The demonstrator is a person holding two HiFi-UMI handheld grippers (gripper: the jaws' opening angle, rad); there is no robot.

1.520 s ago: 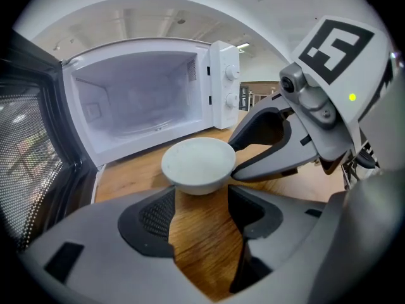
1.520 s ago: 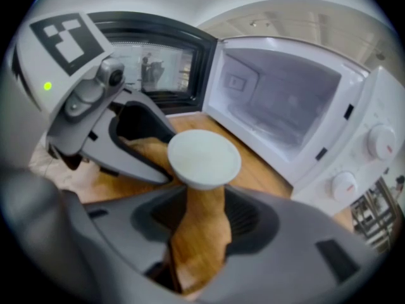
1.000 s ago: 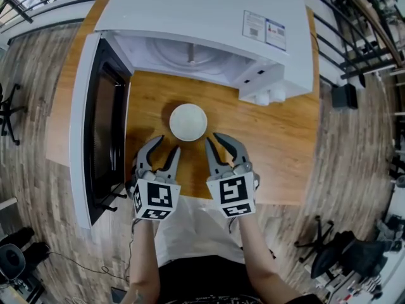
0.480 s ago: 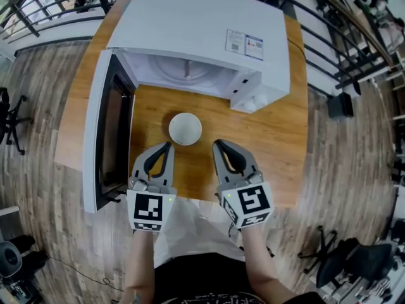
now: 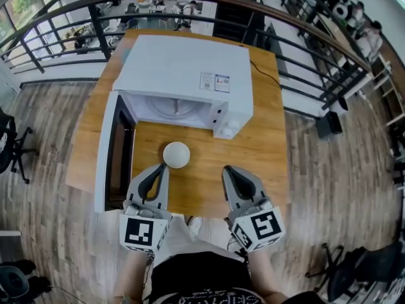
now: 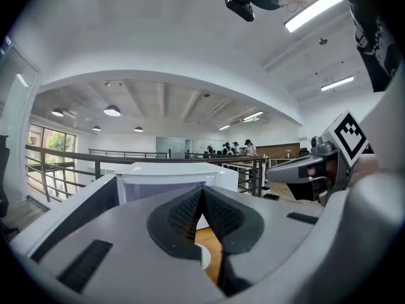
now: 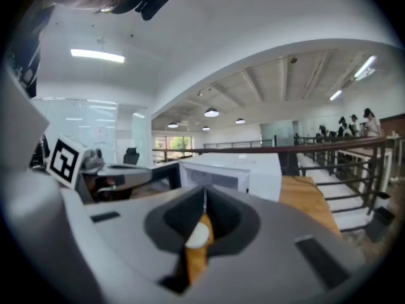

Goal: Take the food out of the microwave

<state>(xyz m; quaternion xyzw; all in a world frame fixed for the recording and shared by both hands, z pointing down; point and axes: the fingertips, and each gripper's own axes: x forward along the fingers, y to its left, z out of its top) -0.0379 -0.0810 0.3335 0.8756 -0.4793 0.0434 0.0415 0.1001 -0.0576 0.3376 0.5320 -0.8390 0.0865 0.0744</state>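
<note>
A white microwave (image 5: 180, 75) sits on a wooden desk (image 5: 269, 147). Its door (image 5: 112, 160) hangs wide open on the left side, sticking out toward the person. The open front of the microwave faces the person too.

A small white bowl (image 5: 176, 154) stands on the desk just in front of the microwave's open front, outside it. The bowl is round, so it has no long side. It stands upright with its open top facing up. From above it looks plain white inside, and the view is too small to tell what food is in it.

The left gripper (image 5: 162, 168) is in front of the microwave, near the bowl but not touching it. Its jaws are pressed together with nothing between them. The right gripper (image 5: 228, 169) is farther from the door, and well apart from the bowl. Its jaws are together too, and they hold nothing. Both grippers point toward the microwave.

In the left gripper view, the bowl's rim (image 6: 204, 256) peeks out below the closed jaws.
</note>
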